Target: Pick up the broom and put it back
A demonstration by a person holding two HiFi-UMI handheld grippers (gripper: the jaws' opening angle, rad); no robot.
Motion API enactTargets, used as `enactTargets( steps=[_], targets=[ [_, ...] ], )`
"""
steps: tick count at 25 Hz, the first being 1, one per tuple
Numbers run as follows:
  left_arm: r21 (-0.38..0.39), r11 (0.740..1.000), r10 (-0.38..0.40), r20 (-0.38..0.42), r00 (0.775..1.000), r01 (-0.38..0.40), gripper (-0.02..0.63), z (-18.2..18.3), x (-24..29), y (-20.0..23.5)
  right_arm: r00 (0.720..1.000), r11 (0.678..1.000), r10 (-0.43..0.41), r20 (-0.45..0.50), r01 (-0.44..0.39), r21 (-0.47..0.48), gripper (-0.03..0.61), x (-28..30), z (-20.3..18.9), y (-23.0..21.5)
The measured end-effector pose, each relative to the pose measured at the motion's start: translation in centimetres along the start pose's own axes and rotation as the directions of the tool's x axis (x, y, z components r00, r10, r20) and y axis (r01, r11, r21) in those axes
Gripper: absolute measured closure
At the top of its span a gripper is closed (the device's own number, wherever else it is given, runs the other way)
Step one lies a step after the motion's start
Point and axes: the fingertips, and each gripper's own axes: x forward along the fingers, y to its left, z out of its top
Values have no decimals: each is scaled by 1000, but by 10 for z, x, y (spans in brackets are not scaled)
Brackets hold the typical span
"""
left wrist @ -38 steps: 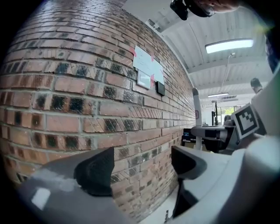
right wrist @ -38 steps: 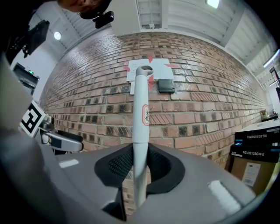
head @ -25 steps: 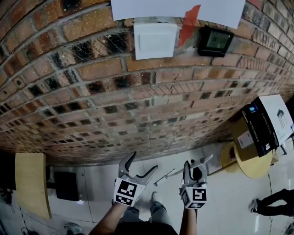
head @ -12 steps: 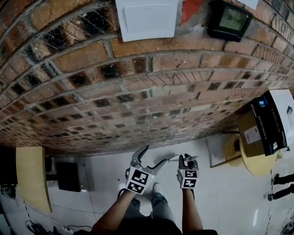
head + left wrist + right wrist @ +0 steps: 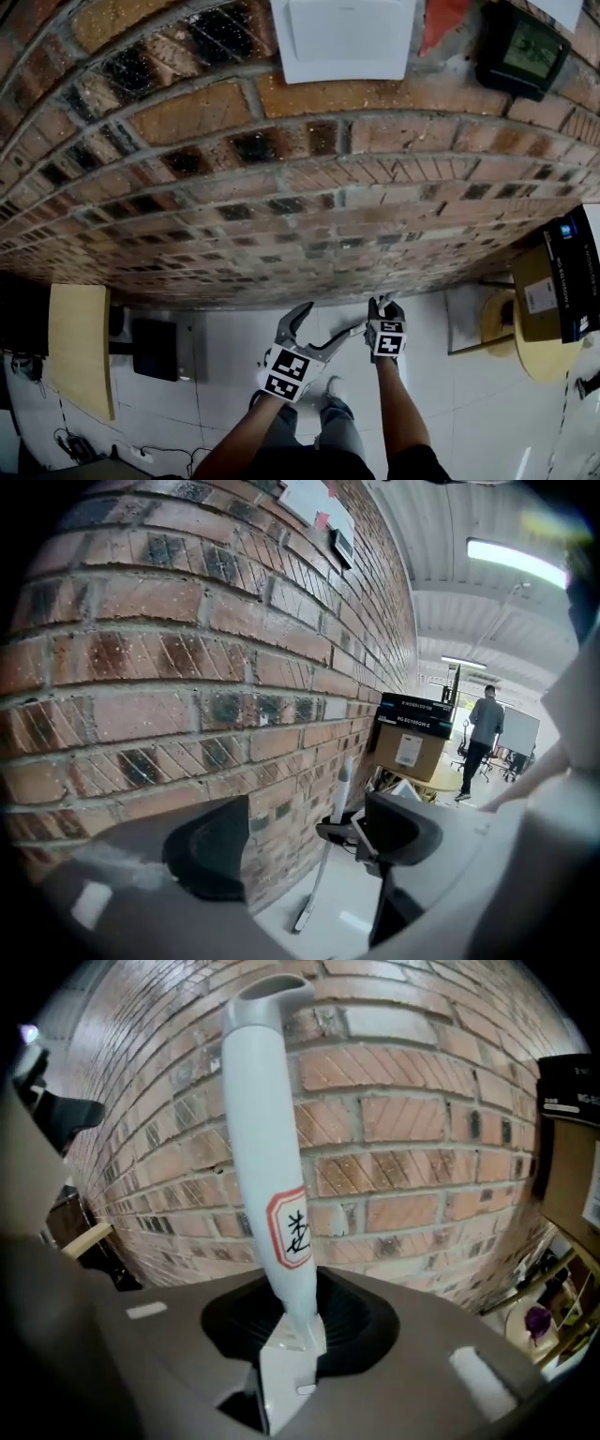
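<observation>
Broom handle [image 5: 262, 1129], pale with red-edged label, pinched in right claw [image 5: 286, 1321] by brick wall [image 5: 422, 1147]; left claw [image 5: 307, 836], lately narrowing, spread, empty.

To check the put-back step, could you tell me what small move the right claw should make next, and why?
Probably lean the broom gently onto the brick wall before letting go. The right claw is shut on it near the top, and the left gripper view shows its lower end apparently down at the floor by the wall.
</observation>
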Motion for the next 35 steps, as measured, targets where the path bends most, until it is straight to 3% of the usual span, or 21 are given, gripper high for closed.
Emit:
enactTargets(
  steps=[3,7,9,11,14,19,23,28,31,35],
  targets=[
    [-3,1000,24,3,1000,-24,210,0,-9,10,998,999,43,-50,-42,23,488,24,14,6],
    [-16,999,43,24,999,-42,210,-1,-24,15,995,976,71,-65,-56,211,449,41,17,4],
    [-15,999,52,39,998,-52,210,1,-31,20,997,965,63,-55,-46,259,369,44,20,1],
    [-19,998,61,48,997,-60,210,2,-36,26,997,967,52,-55,-37,253,294,41,22,1],
    [-50,996,81,73,994,-77,216,3,-48,31,998,981,41,-40,-33,192,279,19,30,11],
    [-49,993,111,130,985,-106,218,21,-75,47,989,992,44,141,-60,113,262,-42,93,46],
    [-43,990,142,195,971,-136,218,39,-105,62,960,993,52,275,-79,89,261,-100,142,74],
    [-79,978,209,273,939,-195,218,62,-162,81,902,988,86,423,-131,79,259,-171,193,113],
    [-96,962,272,316,909,-255,218,72,-204,98,870,984,113,479,-164,66,259,-205,214,142],
    [-114,937,349,384,855,-331,218,89,-262,111,824,990,118,554,-140,-3,259,-252,239,180]
  ],
)
